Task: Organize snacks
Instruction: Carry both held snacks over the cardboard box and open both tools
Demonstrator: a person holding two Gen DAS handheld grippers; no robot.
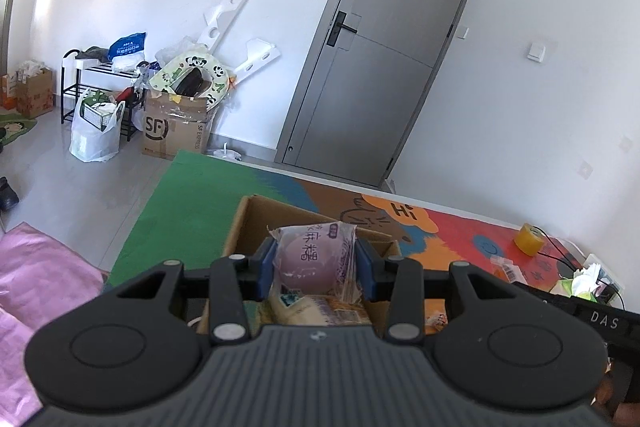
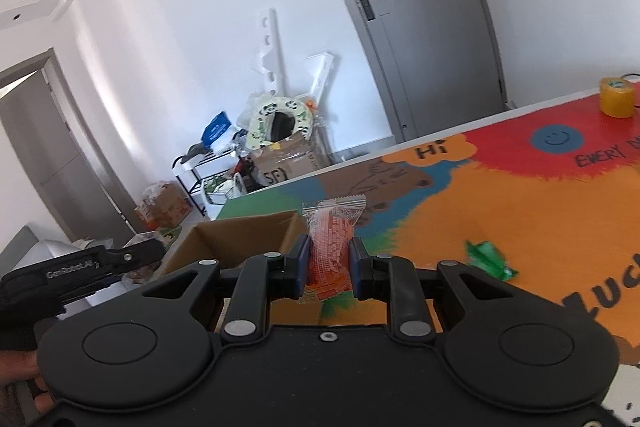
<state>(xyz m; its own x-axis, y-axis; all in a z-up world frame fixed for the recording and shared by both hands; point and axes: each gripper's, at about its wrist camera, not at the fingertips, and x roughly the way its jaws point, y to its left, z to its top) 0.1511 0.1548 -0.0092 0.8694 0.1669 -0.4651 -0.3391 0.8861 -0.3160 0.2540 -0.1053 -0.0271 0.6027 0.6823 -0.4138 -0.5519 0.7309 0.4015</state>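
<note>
Between the left gripper [image 1: 316, 269] jaws a purple mochi packet [image 1: 310, 259] hangs clamped over the cardboard box [image 1: 256, 223], probably for dropping in; right gripper [image 2: 329, 267] jaws pinch an orange snack [image 2: 330, 247] beside it.

The left claw [image 1: 316, 269] sits above the open cardboard box [image 1: 248, 223], with a round mochi packet [image 1: 310, 259] between its fingers. More packets [image 1: 320, 309] lie inside the box, beneath it. The box stands on the surface [image 1: 192, 195] toward its left end. Far right on the surface stands a tape roll [image 1: 529, 238], with a tissue pack [image 1: 584, 281] nearer on that side. The right claw [image 2: 329, 265] is just right of the box's right wall and grips a long snack packet [image 2: 330, 247], upright between its fingers. A crumpled wrapper [image 2: 489, 259] lies on the surface to the right of it. Beyond the surface's far edge, a larger carton [image 1: 176, 131] stands on the floor by the wall, a shoe rack [image 1: 80, 83] to its left and a door [image 1: 380, 59] to its right.
</note>
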